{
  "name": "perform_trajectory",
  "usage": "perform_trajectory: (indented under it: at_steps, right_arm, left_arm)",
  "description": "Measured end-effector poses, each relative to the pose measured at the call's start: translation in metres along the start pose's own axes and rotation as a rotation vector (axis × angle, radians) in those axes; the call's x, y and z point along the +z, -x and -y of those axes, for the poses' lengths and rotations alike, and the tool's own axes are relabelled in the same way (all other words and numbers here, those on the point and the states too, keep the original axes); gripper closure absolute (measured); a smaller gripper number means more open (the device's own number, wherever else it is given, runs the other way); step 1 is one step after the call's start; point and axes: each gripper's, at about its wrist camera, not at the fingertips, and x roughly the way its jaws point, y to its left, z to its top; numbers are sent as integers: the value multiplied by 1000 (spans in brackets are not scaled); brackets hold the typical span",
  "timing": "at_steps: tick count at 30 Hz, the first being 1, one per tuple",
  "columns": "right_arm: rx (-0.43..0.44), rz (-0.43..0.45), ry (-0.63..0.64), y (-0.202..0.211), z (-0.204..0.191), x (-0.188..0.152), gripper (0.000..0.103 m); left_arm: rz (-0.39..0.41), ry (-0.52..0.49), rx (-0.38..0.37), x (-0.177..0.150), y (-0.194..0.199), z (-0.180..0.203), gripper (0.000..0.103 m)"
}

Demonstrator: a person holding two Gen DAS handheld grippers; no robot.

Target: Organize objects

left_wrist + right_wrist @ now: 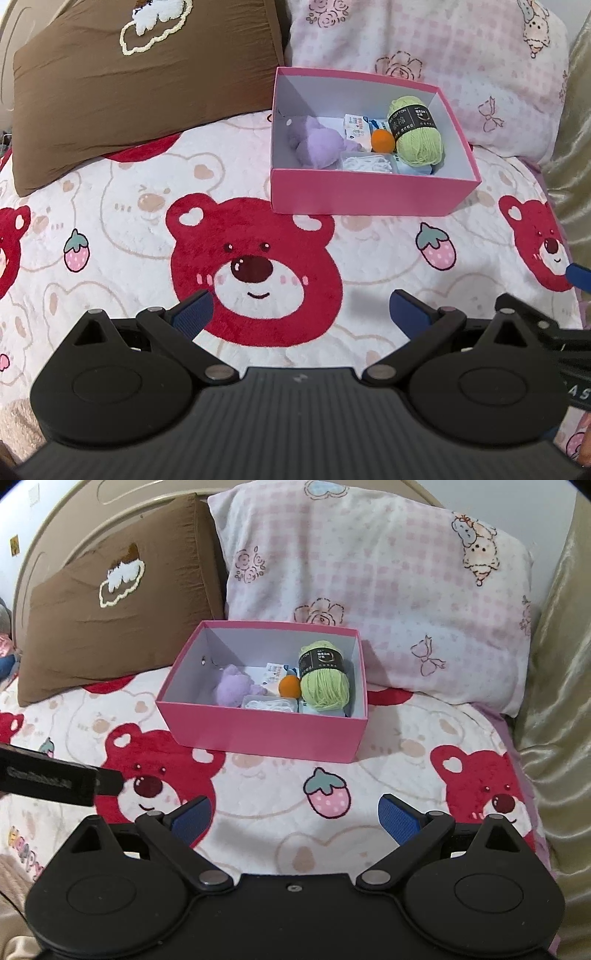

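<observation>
A pink box (369, 194) (258, 734) stands open on the bear-print blanket (110, 240) (369, 768). Inside lie a green yarn skein (419, 134) (325, 681), an orange ball (382, 140) (289, 686), a purple plush (317, 144) (231, 686), a white packet (356, 131) (273, 672) and a clear bag of white cord (367, 162) (269, 703). My left gripper (301, 314) is open and empty, hovering over the blanket well short of the box. My right gripper (295, 818) is open and empty too, also in front of the box.
A brown pillow (140, 74) (110, 616) leans at the back left and a pink patterned pillow (443, 55) (369, 590) behind the box. Gold fabric (554, 701) runs along the right. Part of the other gripper (51, 781) shows at the left edge.
</observation>
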Motion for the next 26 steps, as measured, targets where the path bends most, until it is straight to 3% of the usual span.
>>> perform_trajectory:
  at_steps: [8, 26]
  right_arm:
    - [6, -22, -4, -4, 0, -5, 4]
    - [-7, -11, 15, 7, -4, -5, 4]
  left_arm:
    - [-28, 4, 62, -4, -8, -2, 0]
    - [-26, -10, 74, -5, 5, -1, 0]
